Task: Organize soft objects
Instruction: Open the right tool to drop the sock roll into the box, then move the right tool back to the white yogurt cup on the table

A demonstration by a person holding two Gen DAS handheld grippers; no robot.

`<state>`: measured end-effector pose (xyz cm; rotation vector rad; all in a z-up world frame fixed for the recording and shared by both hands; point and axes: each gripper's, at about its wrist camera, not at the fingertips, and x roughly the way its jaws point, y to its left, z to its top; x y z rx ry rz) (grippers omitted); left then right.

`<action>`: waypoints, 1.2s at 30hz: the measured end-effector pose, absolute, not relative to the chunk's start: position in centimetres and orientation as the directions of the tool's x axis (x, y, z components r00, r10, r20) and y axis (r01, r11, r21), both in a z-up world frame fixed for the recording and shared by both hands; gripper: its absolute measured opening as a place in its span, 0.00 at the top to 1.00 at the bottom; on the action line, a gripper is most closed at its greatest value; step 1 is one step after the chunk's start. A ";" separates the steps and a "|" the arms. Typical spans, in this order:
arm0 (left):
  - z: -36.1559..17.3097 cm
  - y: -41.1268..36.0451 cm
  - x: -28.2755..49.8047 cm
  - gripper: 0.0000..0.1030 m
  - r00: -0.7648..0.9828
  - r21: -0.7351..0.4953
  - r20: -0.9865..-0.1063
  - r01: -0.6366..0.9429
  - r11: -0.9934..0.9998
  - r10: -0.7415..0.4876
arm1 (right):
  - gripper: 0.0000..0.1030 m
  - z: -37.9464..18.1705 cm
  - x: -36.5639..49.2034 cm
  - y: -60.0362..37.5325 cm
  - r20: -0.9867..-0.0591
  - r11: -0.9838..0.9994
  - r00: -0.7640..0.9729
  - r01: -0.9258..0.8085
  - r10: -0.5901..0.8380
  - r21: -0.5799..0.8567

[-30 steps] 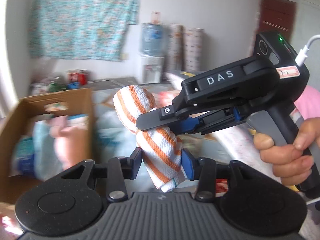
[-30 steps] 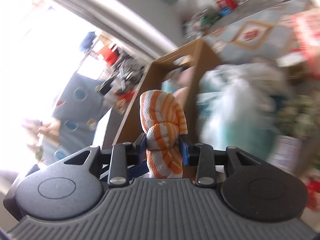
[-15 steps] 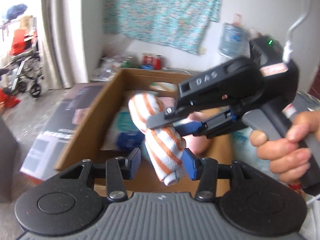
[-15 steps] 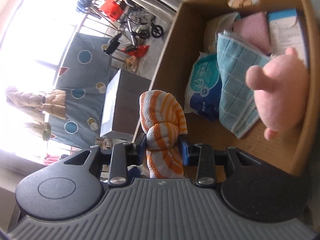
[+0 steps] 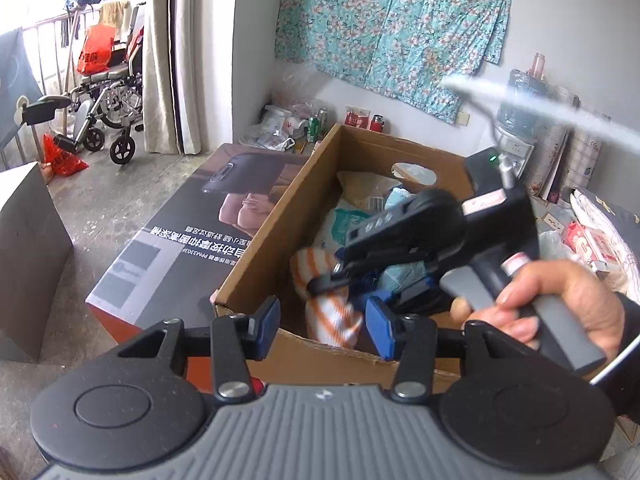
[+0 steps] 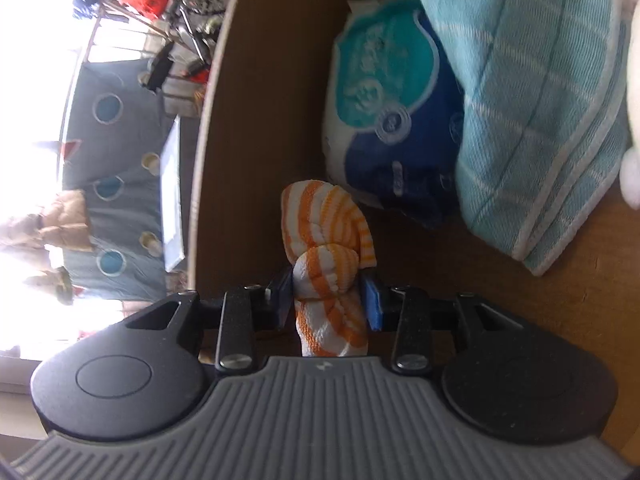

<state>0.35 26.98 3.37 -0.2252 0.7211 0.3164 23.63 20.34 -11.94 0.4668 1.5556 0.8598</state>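
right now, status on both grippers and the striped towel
Right gripper shut on striped towel, inside cardboard box. Left gripper open, empty, at box's near edge. Blue pack and teal cloth lie just beyond the towel.

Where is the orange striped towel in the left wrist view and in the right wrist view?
Left wrist: the orange striped towel sits low centre, inside the cardboard box, held by the right tongs.
Right wrist: centre, clamped between the tong pads.
Shared landmark: the blue and teal packet, also visible in the box.
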 end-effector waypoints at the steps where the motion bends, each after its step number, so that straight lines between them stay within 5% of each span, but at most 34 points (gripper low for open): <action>1: 3.3 26.9 0.1 0.52 0.708 -0.096 -0.676 -0.358 0.929 0.203 | 0.60 -12.1 23.6 20.5 -0.675 0.648 -0.187 -0.187 0.714 0.738; 5: 3.2 26.6 -0.2 0.49 0.710 -0.096 -0.675 -0.352 0.931 0.199 | 0.50 -12.3 24.0 20.3 -0.681 0.657 -0.187 -0.178 0.708 0.732; 18: 3.5 25.5 -1.0 0.43 0.735 -0.109 -0.654 -0.325 0.940 0.178 | 0.49 -7.7 22.2 15.4 -0.602 0.566 -0.118 -0.239 0.790 0.789; 26: 3.9 20.4 -0.7 0.26 0.785 -0.145 -0.617 -0.179 0.973 0.053 | 0.31 -2.4 18.5 3.7 -0.535 0.523 0.087 -0.383 0.841 0.761; 36: 2.7 10.7 1.4 0.23 0.789 -0.159 -0.597 0.065 0.985 -0.148 | 0.30 -2.5 13.5 -14.1 -0.512 0.628 0.393 -0.268 0.764 0.731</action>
